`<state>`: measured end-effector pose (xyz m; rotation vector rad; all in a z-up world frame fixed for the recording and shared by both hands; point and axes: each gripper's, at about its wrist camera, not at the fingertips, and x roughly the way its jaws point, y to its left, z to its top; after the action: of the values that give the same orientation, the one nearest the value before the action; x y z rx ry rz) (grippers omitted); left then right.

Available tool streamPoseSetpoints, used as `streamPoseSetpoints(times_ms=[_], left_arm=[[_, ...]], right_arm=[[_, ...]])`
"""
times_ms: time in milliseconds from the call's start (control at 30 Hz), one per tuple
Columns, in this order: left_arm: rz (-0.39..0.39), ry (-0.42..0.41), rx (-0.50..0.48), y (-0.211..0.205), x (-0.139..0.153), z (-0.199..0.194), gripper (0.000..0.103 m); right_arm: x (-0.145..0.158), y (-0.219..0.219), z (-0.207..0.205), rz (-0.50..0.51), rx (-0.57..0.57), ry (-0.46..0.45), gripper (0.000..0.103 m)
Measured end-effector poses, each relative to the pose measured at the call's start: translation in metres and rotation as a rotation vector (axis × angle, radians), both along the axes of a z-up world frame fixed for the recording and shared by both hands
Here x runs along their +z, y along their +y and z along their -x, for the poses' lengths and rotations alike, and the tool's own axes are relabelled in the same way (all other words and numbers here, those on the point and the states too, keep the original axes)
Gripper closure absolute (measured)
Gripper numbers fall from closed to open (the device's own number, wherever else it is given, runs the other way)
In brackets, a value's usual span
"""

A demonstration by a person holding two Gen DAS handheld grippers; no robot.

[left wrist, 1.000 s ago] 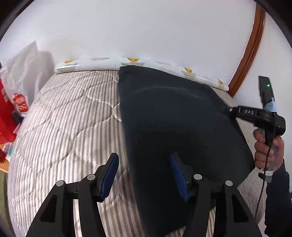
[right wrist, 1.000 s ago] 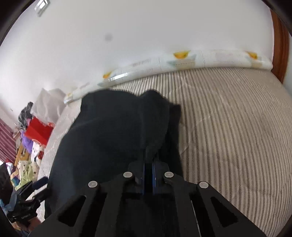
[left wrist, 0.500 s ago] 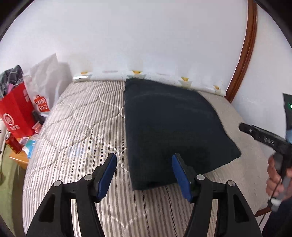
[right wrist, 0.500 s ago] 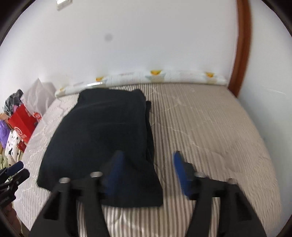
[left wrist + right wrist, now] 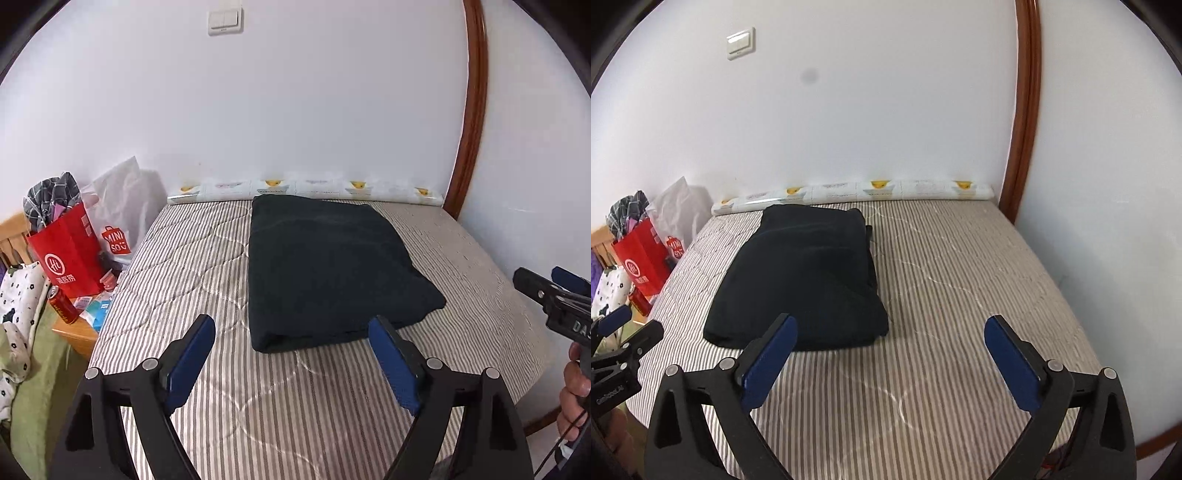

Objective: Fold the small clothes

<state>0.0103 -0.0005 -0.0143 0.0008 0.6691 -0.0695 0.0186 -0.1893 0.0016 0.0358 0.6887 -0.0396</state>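
My left gripper (image 5: 291,354) hangs above the striped bed (image 5: 192,280), its blue fingers (image 5: 190,354) spread wide and holding nothing. The dark folded garment (image 5: 325,269) lies flat in the middle of the frame, its near edge just beyond my fingertips, its far edge close to the long patterned pillow (image 5: 306,188) by the wall. My right gripper (image 5: 890,354) is likewise spread apart and empty; from it the garment sits left of centre. A red shopping bag (image 5: 70,254) stands at the left edge, beside the bed.
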Motion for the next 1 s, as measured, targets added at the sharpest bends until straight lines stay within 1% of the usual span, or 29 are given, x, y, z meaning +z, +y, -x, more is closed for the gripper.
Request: streamPoseSetpoints(times_ms=[167,300,433,533,667,800,1000], left_arm=[[0.002,-0.022,-0.004,-0.003,0.006,0.015,0.018],[0.0,-0.035,0.003,-0.005,0.008,0.021,0.018],[0.008,-0.037,0.019,-0.005,0.008,0.023,0.018],[-0.005,-0.036,0.015,-0.008,0.008,0.024,0.018],[-0.002,-0.037,0.014,-0.008,0.008,0.027,0.018],[-0.012,-0.035,0.032,-0.009,0.006,0.026,0.018],[-0.011,-0.032,0.023,-0.01,0.006,0.027,0.018]], right_arm=[[0.013,0.0,0.027,0.02,-0.034,-0.043,0.0],[0.015,0.001,0.037,0.005,-0.03,-0.05,0.0],[0.012,0.005,0.04,0.043,-0.046,-0.048,0.0],[0.009,0.008,0.042,0.039,-0.038,-0.038,0.0],[0.008,0.008,0.043,0.048,-0.052,-0.032,0.0],[0.008,0.009,0.046,0.039,-0.053,-0.036,0.0],[0.007,0.01,0.05,0.038,-0.053,-0.04,0.0]])
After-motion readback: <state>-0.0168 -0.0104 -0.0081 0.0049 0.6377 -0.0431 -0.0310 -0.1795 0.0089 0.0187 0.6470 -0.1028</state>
